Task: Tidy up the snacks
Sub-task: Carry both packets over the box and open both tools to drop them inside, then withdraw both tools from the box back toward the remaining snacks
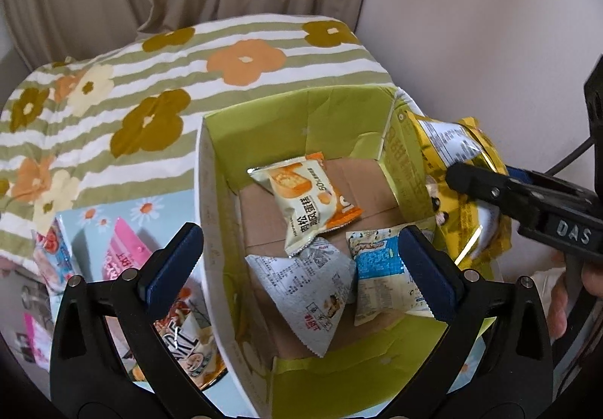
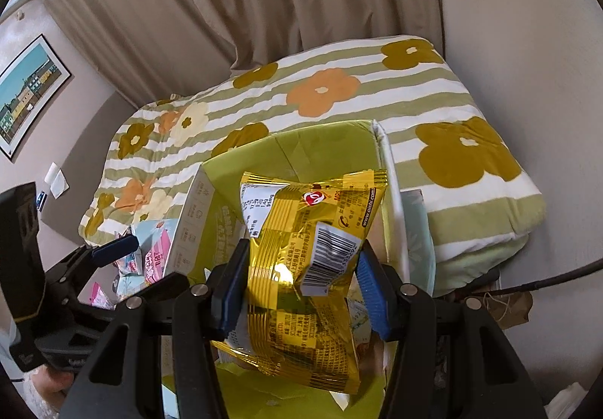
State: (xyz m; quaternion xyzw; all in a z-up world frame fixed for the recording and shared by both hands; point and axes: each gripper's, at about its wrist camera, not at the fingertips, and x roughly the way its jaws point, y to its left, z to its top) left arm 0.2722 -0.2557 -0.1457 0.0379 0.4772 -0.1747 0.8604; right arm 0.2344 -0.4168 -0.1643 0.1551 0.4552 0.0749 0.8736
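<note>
The right tool [image 2: 301,291] pinched the yellow snack bag [image 2: 312,257] over the green box's [image 1: 286,110] right edge. The left tool [image 1: 301,268] was spread wide. Best to let go low, inside.

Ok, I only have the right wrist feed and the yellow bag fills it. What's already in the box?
Observer: Three packets lie on the box floor: an orange-and-cream cake packet, a white packet face down, and a blue-and-white packet.
Operator: Is my bag over the opening yet?
Observer: The left wrist view shows the yellow bag at the box's right wall, near the rim, clamped in the right gripper.
Operator: And the left gripper?
Observer: The left gripper is open, holding nothing, with one finger outside the box's left wall.
Operator: Anything left outside?
Observer: Yes, a pink packet and others lie left of the box.
</note>
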